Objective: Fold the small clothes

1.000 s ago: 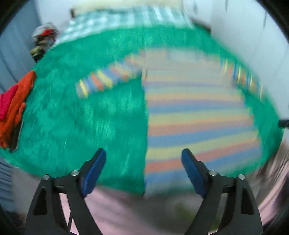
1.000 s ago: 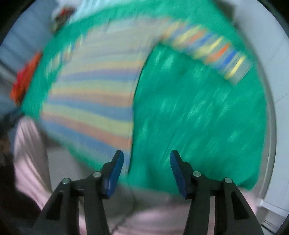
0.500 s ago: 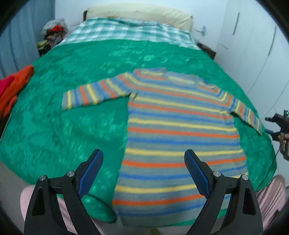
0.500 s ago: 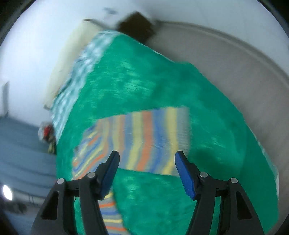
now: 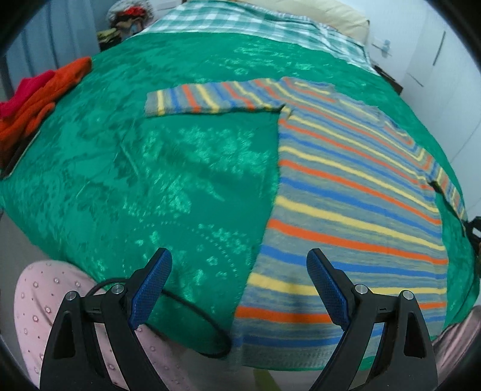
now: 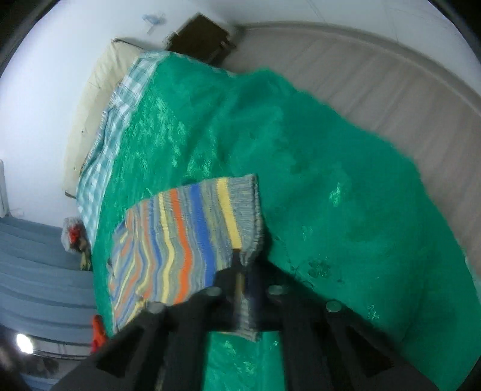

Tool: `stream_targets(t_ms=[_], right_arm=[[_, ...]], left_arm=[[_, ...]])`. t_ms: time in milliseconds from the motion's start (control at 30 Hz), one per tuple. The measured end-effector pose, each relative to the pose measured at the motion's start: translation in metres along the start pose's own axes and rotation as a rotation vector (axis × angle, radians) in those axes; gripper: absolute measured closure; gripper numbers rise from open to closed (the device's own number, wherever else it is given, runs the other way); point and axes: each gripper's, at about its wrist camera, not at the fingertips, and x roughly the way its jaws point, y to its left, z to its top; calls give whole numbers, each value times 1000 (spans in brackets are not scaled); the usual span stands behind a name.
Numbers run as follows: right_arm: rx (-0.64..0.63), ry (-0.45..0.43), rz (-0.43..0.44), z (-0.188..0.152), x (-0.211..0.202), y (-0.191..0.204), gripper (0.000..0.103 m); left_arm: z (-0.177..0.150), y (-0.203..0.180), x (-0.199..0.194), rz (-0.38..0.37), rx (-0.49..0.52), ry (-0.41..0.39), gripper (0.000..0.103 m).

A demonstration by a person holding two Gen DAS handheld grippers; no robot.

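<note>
A striped sweater (image 5: 345,192) in grey, blue, orange and yellow lies flat on the green bedspread (image 5: 168,168). Its left sleeve (image 5: 207,99) stretches out to the left. My left gripper (image 5: 237,288) is open and empty, hovering over the sweater's lower left hem. In the right wrist view my right gripper (image 6: 245,267) is shut on the cuff of the right sleeve (image 6: 192,237), which bunches up between the fingers. The right gripper also shows at the right edge of the left wrist view (image 5: 473,228).
A pile of red and orange clothes (image 5: 36,99) lies at the bed's left edge. A checked blanket (image 5: 255,24) and a pillow (image 5: 330,12) lie at the head. A black cable (image 5: 192,315) loops near my pink-trousered knee (image 5: 54,303). The floor (image 6: 375,84) lies right of the bed.
My right gripper has closed on the right sleeve's cuff, which it was open over half a second ago. My left gripper has shifted left and lower toward the sweater's left hem.
</note>
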Motion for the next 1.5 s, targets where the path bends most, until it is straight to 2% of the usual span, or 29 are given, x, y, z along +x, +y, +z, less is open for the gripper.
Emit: stream_targets(t_ms=[67,167,233,333,467,600,667,700,733,767,833,900,933,967,1000,1067,1100,1200,1267,1333,1367,1433,1500], right_arm=[[-32,-63,-16,-4,-12,6,101],[-190,-156,-59,-14,-38,48,101],[-331,-216,-58,-22,-58,95,101],[-502,-246,-22,-36,-74,168,101],[-666,-199,84,-66,-60,265,101],[-752,-99,163,-101,-8,332,101],[-794,-10,219,-121,25,353,87],[-786,92,259,-128,48,359,48],[-753,186,285,-133,68,361,25],[-735,208,313,-136,77,361,25],[-713,182,353,-134,80,355,25],[-680,151,357,-123,75,343,25],[-671,139,332,-116,76,341,28],[-672,126,283,-109,76,335,31],[-693,119,203,-104,79,329,38],[-795,108,13,-105,91,324,41],[-871,106,-54,-109,99,321,41],[-1010,152,-159,-129,130,309,41],[-1029,234,-98,-143,147,297,41],[-1031,421,-30,-167,166,285,41],[-1094,504,-24,-184,170,281,41],[-1220,615,13,-210,160,274,41],[-1255,659,47,-218,146,270,41]], left_arm=[[-1,5,-3,-6,-18,-16,11],[-2,12,-2,-19,-46,-29,11],[-2,14,3,-22,-52,-23,11],[-2,13,8,-32,-51,-23,11],[0,13,7,-47,-43,-37,11],[1,16,7,-51,-43,-42,11],[1,19,7,-51,-52,-38,11],[1,23,7,-53,-62,-38,11],[1,25,7,-54,-70,-38,11],[1,28,7,-54,-79,-38,11],[0,33,7,-54,-102,-39,11],[0,38,7,-56,-119,-43,11],[0,38,7,-55,-120,-44,11],[0,38,8,-53,-121,-44,11],[0,37,9,-50,-119,-42,11],[0,34,12,-47,-108,-33,11],[1,30,15,-42,-93,-26,11],[0,20,17,-23,-55,-24,11],[-1,17,18,-10,-41,-21,11],[-1,16,19,0,-39,-16,11],[-2,17,19,2,-43,-14,11],[-2,21,19,3,-57,-12,11],[-2,22,21,5,-64,-8,11]])
